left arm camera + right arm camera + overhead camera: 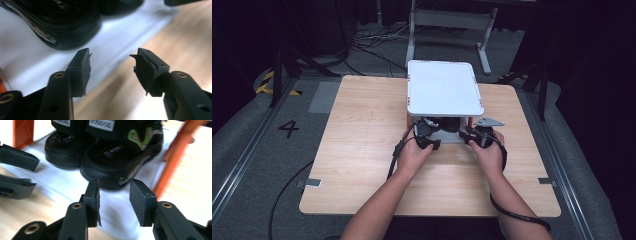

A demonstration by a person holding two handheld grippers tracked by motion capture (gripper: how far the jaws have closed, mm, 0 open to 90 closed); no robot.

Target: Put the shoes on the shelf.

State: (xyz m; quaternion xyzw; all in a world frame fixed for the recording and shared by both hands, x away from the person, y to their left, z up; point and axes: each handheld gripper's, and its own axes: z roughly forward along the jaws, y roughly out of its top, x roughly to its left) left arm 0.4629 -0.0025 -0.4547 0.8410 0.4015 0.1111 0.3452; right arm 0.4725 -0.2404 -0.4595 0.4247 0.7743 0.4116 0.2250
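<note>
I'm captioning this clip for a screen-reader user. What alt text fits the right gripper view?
Two black sandals sit side by side on the white lower shelf of a rack with orange posts. The right gripper points at them, jaws open with nothing between. The left gripper shows at the left edge.

Two sandals (107, 157) side by side on the rack's lower shelf (65, 185) — tabletop (362, 150) beneath.

A light wooden bench (362, 150) carries a white two-tier rack with orange posts (444, 87), just ahead of each hand-held gripper; black shoes (110, 162) sit on its lower shelf.
</note>
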